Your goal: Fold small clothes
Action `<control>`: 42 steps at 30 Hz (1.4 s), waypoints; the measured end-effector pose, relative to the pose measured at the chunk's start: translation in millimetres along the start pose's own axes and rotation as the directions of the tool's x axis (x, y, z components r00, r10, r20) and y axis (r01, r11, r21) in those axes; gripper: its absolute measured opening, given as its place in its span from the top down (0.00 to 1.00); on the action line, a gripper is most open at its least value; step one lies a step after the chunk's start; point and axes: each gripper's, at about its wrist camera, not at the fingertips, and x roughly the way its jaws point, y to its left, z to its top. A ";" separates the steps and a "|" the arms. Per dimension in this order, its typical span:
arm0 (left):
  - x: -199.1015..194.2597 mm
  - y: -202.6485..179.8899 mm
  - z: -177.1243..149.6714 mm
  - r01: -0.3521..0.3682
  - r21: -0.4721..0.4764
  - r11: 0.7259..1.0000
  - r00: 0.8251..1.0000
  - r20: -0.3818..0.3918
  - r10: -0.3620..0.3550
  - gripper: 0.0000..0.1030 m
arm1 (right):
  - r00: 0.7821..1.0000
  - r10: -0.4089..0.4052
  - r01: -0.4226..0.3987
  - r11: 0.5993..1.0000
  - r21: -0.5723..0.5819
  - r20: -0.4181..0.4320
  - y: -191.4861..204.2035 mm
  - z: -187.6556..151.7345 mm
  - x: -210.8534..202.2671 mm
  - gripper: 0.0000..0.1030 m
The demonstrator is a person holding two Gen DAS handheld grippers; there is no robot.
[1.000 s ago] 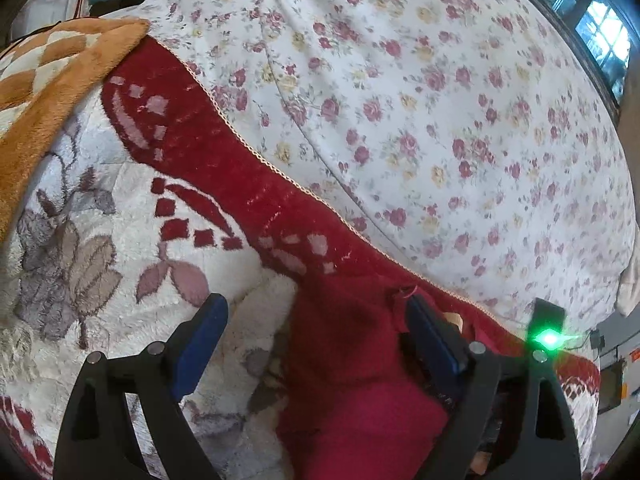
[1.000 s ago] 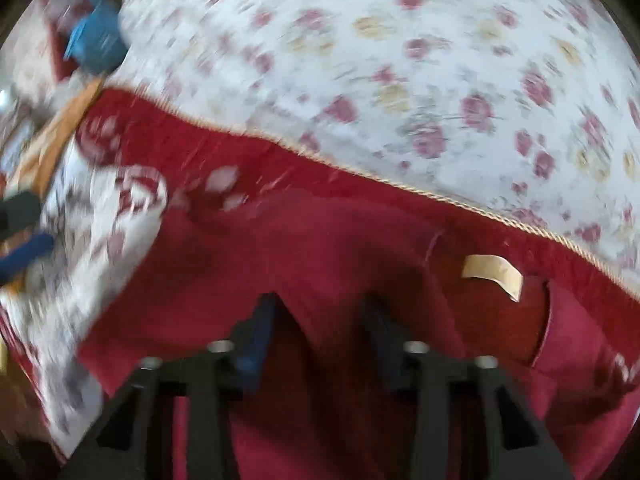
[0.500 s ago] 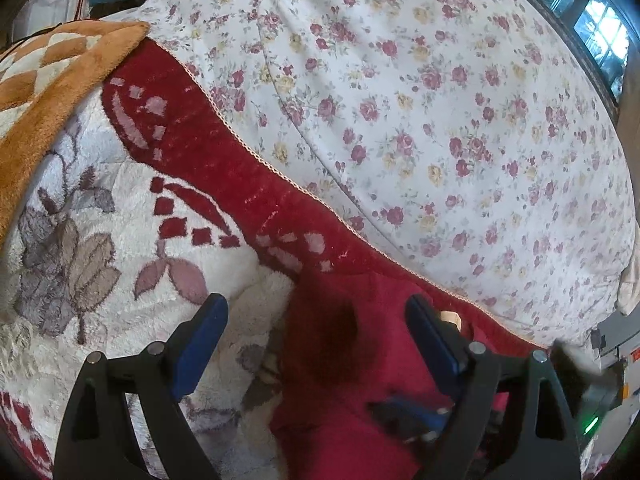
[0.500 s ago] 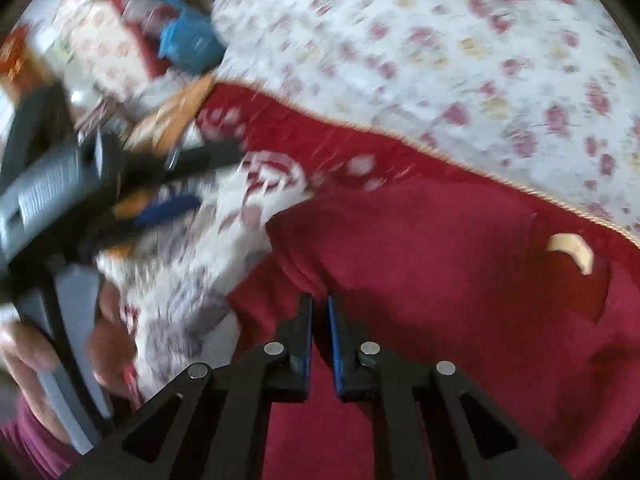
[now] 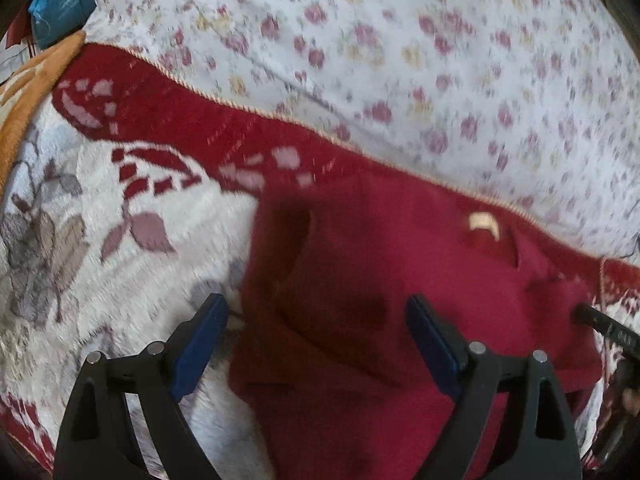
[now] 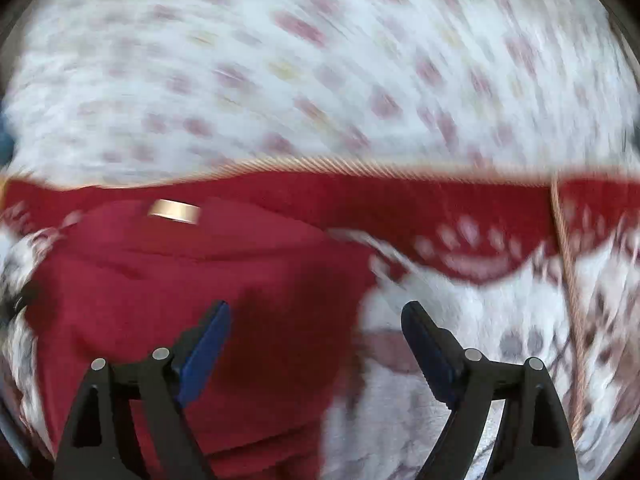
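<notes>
My view is of a bed spread with a white floral sheet (image 5: 400, 60) across the far side and a plush blanket (image 5: 120, 220) nearer to me, cream with grey leaves and a deep red border edged in pale cord. An orange blanket edge (image 5: 28, 96) and a blue bag (image 5: 60, 4) sit at the far left corner in the left wrist view. The red garment (image 5: 360, 300) lies on the plush blanket, its top edge against the red border, with a small pale neck label (image 5: 484, 222) showing near the top. My left claw (image 5: 316, 344) stands wide open above the garment's left part; its left finger is over the cream blanket just off the garment's edge, its right finger over the red cloth, and neither pad presses on anything. My right claw (image 6: 316, 344) is opening, its jaws already spread wide, straddling the garment's right edge (image 6: 356, 320): the left finger is over red cloth, the right over cream blanket, nothing gripped. The right wrist view is heavily smeared, so finer folds there are not readable. At the right edge of the left wrist view, a dark piece of the other claw shows.
</notes>
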 end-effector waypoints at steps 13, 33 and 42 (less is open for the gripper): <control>11.1 -23.4 -17.0 -0.064 0.082 0.995 0.998 0.018 0.062 0.06 | 0.990 0.046 -0.052 0.998 0.045 0.132 -24.8 0.8 -20.7 0.72; 6.1 -22.8 -21.5 -0.055 0.060 0.997 0.998 0.002 0.055 0.06 | 0.986 -0.019 0.050 0.982 -0.184 0.166 5.1 -49.0 -62.8 0.50; -19.0 -7.1 -33.7 0.006 0.007 1.000 1.000 0.026 -0.007 0.06 | 0.992 -0.050 0.062 0.992 -0.105 0.114 -15.3 -68.1 -65.9 0.44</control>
